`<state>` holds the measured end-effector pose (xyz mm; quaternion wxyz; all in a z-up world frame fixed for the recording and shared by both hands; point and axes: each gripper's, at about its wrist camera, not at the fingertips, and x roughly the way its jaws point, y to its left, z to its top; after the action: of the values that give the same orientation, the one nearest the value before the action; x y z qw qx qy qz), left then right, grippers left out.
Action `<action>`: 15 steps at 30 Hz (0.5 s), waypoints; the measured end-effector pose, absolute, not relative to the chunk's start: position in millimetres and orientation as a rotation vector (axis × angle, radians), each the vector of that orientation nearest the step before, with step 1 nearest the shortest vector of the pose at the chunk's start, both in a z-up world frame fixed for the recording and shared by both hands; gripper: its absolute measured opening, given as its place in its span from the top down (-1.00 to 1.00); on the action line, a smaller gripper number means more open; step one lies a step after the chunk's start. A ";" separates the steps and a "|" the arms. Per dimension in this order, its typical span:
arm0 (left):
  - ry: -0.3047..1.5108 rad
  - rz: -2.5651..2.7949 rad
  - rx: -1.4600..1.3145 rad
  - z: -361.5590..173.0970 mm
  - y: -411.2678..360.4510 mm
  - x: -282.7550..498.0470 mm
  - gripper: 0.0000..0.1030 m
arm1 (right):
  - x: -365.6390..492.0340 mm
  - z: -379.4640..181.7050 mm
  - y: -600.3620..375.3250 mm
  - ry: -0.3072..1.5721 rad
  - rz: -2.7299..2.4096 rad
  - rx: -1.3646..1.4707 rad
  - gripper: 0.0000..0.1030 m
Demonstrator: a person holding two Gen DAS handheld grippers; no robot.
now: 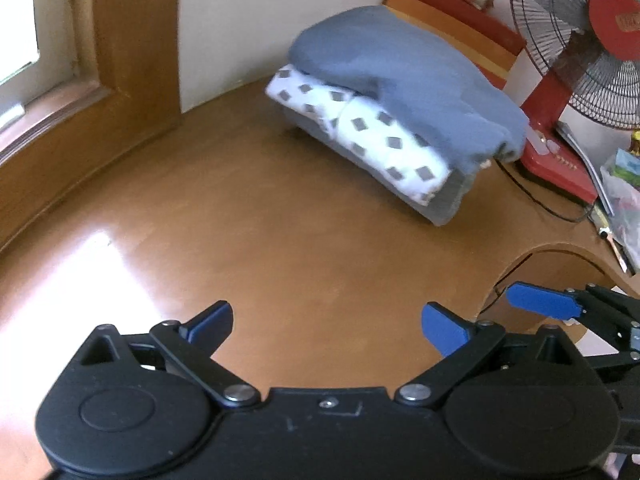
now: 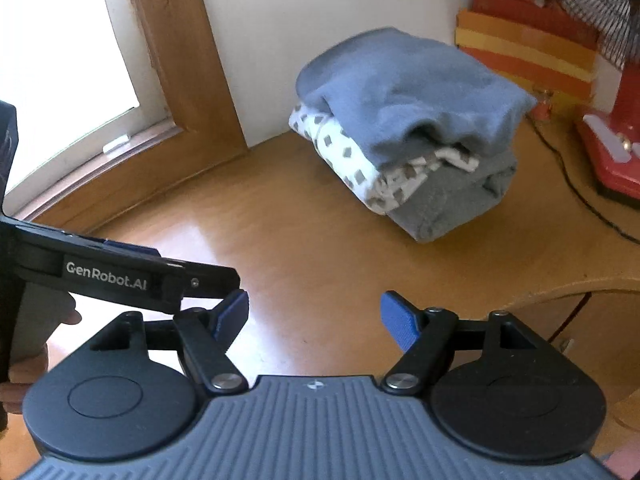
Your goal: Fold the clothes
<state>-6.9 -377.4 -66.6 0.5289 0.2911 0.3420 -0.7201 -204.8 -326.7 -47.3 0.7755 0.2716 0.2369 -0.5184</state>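
Observation:
A stack of folded clothes [image 1: 400, 112] sits at the back of the wooden table [image 1: 260, 240]: a blue garment [image 2: 412, 84] on top, a white one with grey squares [image 2: 360, 168] under it, a grey one [image 2: 448, 204] at the bottom. My left gripper [image 1: 326, 326] hangs open over bare wood in front of the stack, with nothing between its blue pads. My right gripper [image 2: 314, 320] is also open and empty, well short of the stack. The right gripper's blue fingers [image 1: 540, 302] show at the right edge of the left wrist view.
A red table fan [image 1: 580, 60] with a black cord [image 1: 532, 196] stands right of the stack. Orange-red folded fabric [image 2: 528, 40] leans at the back wall. A wooden window frame [image 1: 132, 40] is at left. The table's curved cut-out edge [image 1: 560, 252] lies at right, with bags [image 1: 624, 192] beyond.

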 end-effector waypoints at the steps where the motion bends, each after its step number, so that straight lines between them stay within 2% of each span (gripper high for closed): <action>1: 0.815 -1.717 0.703 -67.3 -379.5 -1.9 -0.96 | -199.9 -47.3 -326.5 0.520 -1.130 0.587 -0.47; 6: 0.798 -1.747 0.731 -72.0 -388.8 11.6 -0.96 | -179.9 -49.2 -323.8 0.570 -1.177 0.585 -0.47; 15: 0.875 -1.815 0.767 -97.9 -386.6 22.0 -0.96 | -157.5 -59.1 -318.6 0.665 -1.235 0.618 -0.47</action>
<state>22.0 -386.6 -97.9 0.4730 0.3133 0.3577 -0.7417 -157.5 -318.6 -59.1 0.7204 0.2798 0.3007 -0.5589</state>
